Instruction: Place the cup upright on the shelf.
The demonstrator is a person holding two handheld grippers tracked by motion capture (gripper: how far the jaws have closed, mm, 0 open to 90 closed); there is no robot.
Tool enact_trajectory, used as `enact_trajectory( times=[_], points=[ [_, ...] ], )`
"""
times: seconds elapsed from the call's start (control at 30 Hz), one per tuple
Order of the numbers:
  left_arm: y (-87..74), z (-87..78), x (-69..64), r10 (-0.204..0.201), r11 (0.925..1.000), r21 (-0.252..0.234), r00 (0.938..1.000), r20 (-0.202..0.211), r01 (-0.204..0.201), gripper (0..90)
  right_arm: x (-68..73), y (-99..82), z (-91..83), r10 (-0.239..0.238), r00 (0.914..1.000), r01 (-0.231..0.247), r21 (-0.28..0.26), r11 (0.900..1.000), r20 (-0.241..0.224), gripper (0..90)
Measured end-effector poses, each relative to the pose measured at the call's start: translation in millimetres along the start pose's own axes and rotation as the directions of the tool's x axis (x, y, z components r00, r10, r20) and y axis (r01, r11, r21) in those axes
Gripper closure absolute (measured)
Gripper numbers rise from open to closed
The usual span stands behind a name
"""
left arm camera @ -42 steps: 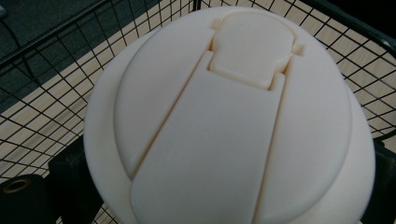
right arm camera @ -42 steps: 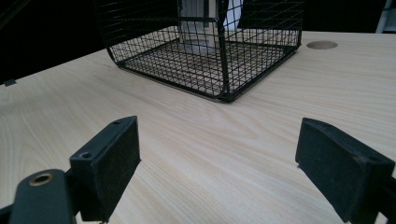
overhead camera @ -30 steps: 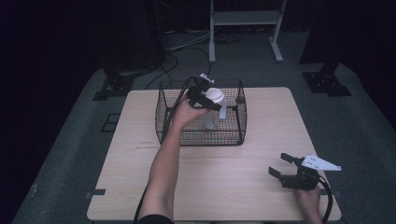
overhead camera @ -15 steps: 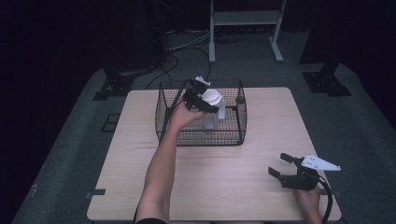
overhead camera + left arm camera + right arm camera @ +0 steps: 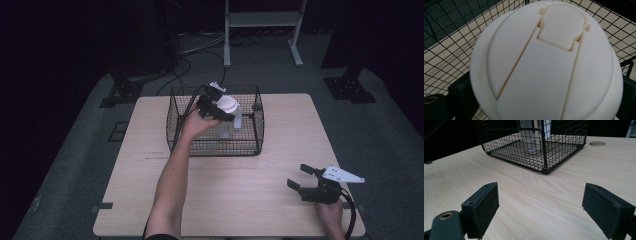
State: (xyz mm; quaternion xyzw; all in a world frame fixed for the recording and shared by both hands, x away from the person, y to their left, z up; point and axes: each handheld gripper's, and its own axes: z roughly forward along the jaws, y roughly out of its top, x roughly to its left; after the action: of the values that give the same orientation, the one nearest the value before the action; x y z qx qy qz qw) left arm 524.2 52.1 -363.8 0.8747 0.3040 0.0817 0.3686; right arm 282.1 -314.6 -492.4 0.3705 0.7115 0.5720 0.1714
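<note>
A clear bottle with a round white flip lid (image 5: 227, 105) stands upright inside the black wire basket (image 5: 172, 131). My left gripper (image 5: 214, 104) reaches in over the basket's rim and is shut on the bottle just under the lid. In the left gripper view the lid (image 5: 544, 62) is seen from above, with the black jaws pressed against its two sides. At the table's front right, my right gripper (image 5: 306, 178) rests open with nothing between its fingers. Its pads (image 5: 484, 205) stand wide apart over bare wood, pointing toward the basket (image 5: 544, 152).
A second small clear bottle (image 5: 238, 118) stands in the basket beside the held one. The light wooden table (image 5: 240, 195) has a round hole (image 5: 597, 143) near the basket. Dark floor, cables and a white stand (image 5: 260, 20) lie beyond the table.
</note>
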Motion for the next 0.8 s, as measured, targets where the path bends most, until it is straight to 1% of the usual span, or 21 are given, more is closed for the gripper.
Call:
enact_trajectory(
  times=[0.07,0.13,0.2,0.23,0.47,0.53,0.57,0.6,0.67,0.73,0.8],
  points=[
    [-0.2,-1.1,1.2,-0.002,1.0000,-0.005,1.0000,0.010,0.002,1.5,0.0,0.0,0.0,0.000,1.0000,0.000,0.000,1.0000,0.000,12.8],
    [-0.4,-2.4,1.6,-0.006,1.0000,-0.008,1.0000,0.004,0.006,1.4,0.0,0.0,0.0,0.001,1.0000,-0.001,0.000,1.0000,0.000,12.8],
    [-0.4,-4.2,1.9,0.003,1.0000,-0.005,1.0000,0.001,-0.003,1.1,0.0,0.0,0.1,0.000,1.0000,0.000,0.001,1.0000,0.000,12.8],
    [-0.6,-4.8,1.6,0.001,1.0000,-0.007,1.0000,0.000,-0.001,1.1,-0.2,0.0,0.3,-0.003,1.0000,0.003,-0.001,1.0000,-0.001,12.8],
    [-2.5,-8.5,1.7,0.001,0.9999,-0.014,0.9999,0.011,-0.001,0.2,-0.4,0.1,0.5,-0.004,1.0000,0.004,0.001,1.0000,-0.003,12.8],
    [-3.9,-9.8,1.7,0.008,0.9998,-0.016,0.9999,0.011,-0.008,0.2,-0.4,0.1,0.5,-0.004,1.0000,0.004,0.001,1.0000,-0.003,12.8],
    [-4.6,-9.8,1.6,0.004,0.9998,-0.021,0.9999,0.013,-0.003,0.2,-0.6,0.0,0.6,-0.006,1.0000,0.006,0.000,1.0000,-0.003,12.8],
    [-5.4,-10.5,2.2,0.010,0.9998,-0.017,0.9999,0.014,-0.010,0.2,-0.6,0.0,0.6,-0.007,1.0000,0.007,0.000,1.0000,-0.003,12.8],
    [-7.7,-10.6,1.7,0.003,0.9999,-0.016,0.9999,0.013,-0.003,0.2,-0.6,0.0,0.7,-0.007,1.0000,0.007,0.000,1.0000,-0.003,12.8],
    [-10.1,-11.5,2.0,0.006,0.9998,-0.018,0.9999,0.011,-0.006,0.2,-0.6,0.0,0.7,-0.007,1.0000,0.007,0.000,1.0000,-0.003,12.8],
    [-12.1,-13.5,2.4,0.016,0.9998,-0.015,0.9997,0.016,-0.015,0.2,-0.7,0.0,0.7,-0.009,1.0000,0.009,0.001,1.0000,-0.004,12.8]
  ],
)
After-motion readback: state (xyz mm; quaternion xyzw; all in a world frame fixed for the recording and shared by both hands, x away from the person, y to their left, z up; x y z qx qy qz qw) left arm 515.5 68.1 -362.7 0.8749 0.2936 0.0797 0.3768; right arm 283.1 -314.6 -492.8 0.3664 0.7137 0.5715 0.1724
